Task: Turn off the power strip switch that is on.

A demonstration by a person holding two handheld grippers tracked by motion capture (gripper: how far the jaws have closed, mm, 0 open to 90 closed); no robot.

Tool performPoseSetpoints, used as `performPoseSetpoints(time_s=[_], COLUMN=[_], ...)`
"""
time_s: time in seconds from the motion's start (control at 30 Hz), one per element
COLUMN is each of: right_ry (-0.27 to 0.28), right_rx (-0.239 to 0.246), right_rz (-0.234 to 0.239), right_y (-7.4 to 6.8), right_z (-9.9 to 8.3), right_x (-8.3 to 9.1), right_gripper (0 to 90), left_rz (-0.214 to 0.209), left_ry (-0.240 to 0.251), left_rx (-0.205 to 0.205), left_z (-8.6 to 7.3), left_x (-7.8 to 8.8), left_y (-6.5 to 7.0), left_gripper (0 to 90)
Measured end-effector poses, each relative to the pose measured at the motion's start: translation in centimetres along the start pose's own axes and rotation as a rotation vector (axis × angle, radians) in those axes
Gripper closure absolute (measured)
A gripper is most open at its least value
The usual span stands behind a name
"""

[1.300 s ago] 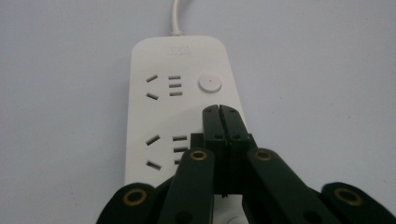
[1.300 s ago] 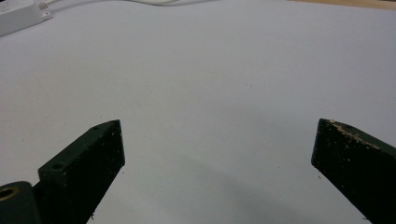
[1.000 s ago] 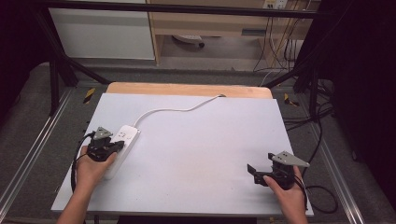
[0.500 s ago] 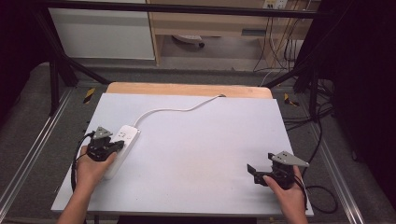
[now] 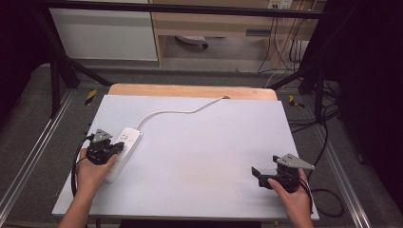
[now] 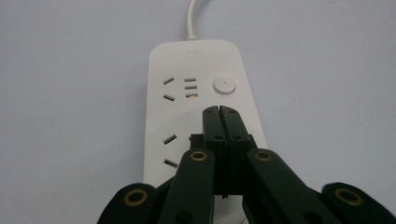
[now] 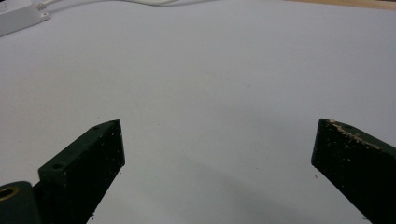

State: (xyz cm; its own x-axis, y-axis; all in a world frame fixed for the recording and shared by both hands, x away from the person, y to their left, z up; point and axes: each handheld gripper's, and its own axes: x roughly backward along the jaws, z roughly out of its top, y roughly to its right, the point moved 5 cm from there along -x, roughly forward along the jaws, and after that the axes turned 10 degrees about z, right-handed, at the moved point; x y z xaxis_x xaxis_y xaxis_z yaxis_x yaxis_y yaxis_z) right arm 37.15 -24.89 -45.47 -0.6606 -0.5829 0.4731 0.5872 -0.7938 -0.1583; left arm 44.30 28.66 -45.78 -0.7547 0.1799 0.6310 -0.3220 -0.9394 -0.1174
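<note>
Two grippers here. My left gripper (image 6: 219, 109), jaws pressed together, sits over the white power strip (image 6: 196, 70) at the table's left; its round button (image 6: 224, 85) lies just ahead, probably untouched. Strip runs away toward its cord (image 5: 180, 111). Right gripper (image 5: 260, 174) rests wide apart, far off.

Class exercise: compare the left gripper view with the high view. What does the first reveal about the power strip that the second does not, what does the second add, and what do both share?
Left gripper view: the socket slots and round button, with the left gripper shut just short of that button.
High view: the right gripper open over the bare table, and the cord running to the far edge.
Both: the white power strip under the left gripper.
</note>
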Motion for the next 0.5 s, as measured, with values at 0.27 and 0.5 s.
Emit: performPoseSetpoints(time_s=[0.27, 0.5], right_ry=[0.0, 0.0], right_rx=[0.001, 0.002], right_rz=[0.0, -0.001], right_y=[0.02, 0.02], right_z=[0.0, 0.0], right_x=[-0.01, -0.01], right_gripper=[3.3, 3.2], left_rz=[-0.015, -0.024], left_ry=[0.045, 0.077], left_rx=[0.023, 0.015], left_z=[0.33, 0.61], left_x=[0.43, 0.72], left_y=[-0.09, 0.12], left_gripper=[90.0, 90.0])
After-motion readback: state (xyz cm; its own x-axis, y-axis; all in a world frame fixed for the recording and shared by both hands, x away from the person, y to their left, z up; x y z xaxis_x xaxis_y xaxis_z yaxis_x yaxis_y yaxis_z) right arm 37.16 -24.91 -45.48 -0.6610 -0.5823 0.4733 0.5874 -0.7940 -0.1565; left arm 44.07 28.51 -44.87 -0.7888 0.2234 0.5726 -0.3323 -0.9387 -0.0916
